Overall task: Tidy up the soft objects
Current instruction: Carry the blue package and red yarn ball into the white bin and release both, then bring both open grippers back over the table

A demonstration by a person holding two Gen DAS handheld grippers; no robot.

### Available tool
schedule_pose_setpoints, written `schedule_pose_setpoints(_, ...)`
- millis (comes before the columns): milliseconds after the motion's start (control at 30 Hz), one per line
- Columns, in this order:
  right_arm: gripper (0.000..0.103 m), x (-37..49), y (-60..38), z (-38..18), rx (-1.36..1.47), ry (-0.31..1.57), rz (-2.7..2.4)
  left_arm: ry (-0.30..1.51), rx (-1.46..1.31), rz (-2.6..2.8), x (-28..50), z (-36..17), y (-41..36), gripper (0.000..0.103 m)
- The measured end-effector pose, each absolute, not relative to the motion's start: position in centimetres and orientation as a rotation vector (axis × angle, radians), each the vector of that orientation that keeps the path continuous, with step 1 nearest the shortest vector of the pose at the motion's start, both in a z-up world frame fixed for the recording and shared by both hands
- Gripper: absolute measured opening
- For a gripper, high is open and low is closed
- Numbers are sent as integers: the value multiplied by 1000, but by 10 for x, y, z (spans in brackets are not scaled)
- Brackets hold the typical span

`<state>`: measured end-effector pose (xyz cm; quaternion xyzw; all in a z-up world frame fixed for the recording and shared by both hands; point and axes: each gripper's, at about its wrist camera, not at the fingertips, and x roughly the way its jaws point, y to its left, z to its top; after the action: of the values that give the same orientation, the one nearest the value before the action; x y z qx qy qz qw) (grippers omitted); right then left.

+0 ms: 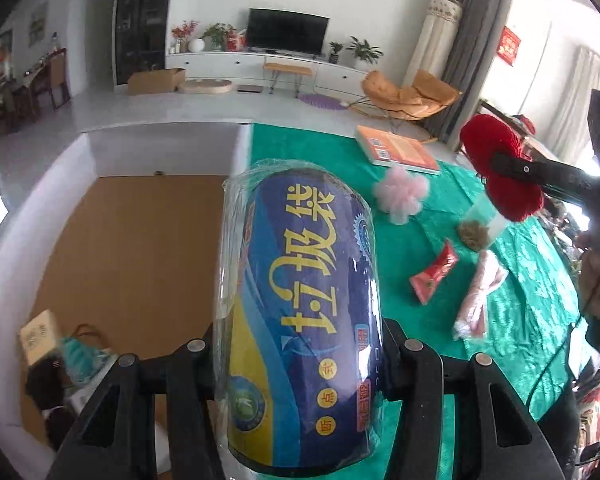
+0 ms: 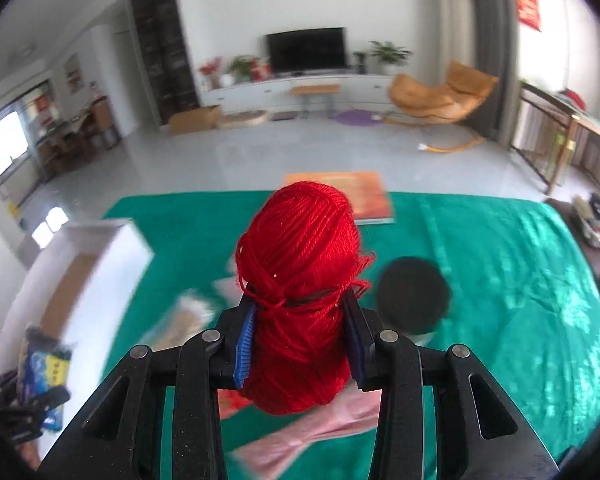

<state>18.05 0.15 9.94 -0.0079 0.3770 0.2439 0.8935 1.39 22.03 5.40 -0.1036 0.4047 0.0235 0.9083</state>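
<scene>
Left claw [image 1: 300,344] grips the blue plastic-wrapped roll of bags [image 1: 300,312] beside the white brown-floored box [image 1: 44,200]; right claw [image 2: 300,336] clamps the red yarn skein [image 2: 300,296]. Fluffy pink puff [image 1: 402,194], red packet [image 1: 434,276], pink cloth [image 1: 480,300] lie right of the box, unsorted.

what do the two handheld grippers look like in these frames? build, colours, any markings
Both are matte black plastic two-finger units with triangular cut-outs in the linkage arms and round silver pivot pins. The right gripper has blue ribbed pads on its fingertips. The left gripper shows the same black linkage; its pads are hidden. No lettering is visible on either. A thin black cable trails across the green cloth.
</scene>
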Motion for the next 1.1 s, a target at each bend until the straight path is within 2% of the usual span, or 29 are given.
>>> schedule_pose_setpoints(133, 41, 125, 119, 86, 52, 862, 829, 868, -184, 256, -27, 46, 287, 54)
schedule_pose_setpoints(167, 47, 115, 140, 86, 81, 878, 901, 868, -177, 322, -36, 43, 301, 59)
schedule_pose_setpoints(267, 75, 93, 175, 92, 135, 865, 1015, 825, -191, 448, -55, 41, 329, 88)
schedule_pose_setpoints(300, 75, 88, 177, 94, 127, 843, 1009, 792, -205, 464, -61, 43, 334, 93)
schedule_pose_setpoints(467, 75, 83, 127, 84, -6, 731, 794, 695, -262, 368, -60, 55, 306, 95)
schedule_pose_setpoints(667, 75, 75, -5, 6, -131, 744, 369, 706, -173, 35, -33, 63, 187, 98)
schedule_pose_setpoints(767, 75, 62, -75, -42, -119, 809, 191, 801, -118, -135, -17, 37, 119, 100)
schedule_pose_setpoints(867, 75, 50, -131, -77, -105, 866, 36, 930, -40, -193, 6, -13, 66, 100)
schedule_pose_setpoints(967, 76, 40, -159, -87, -61, 848, -11, 981, 25, -161, 29, -54, 40, 100)
schedule_pose_setpoints(1100, 79, 40, -167, -86, -45, 840, -40, 950, 94, -108, 61, -74, 32, 100)
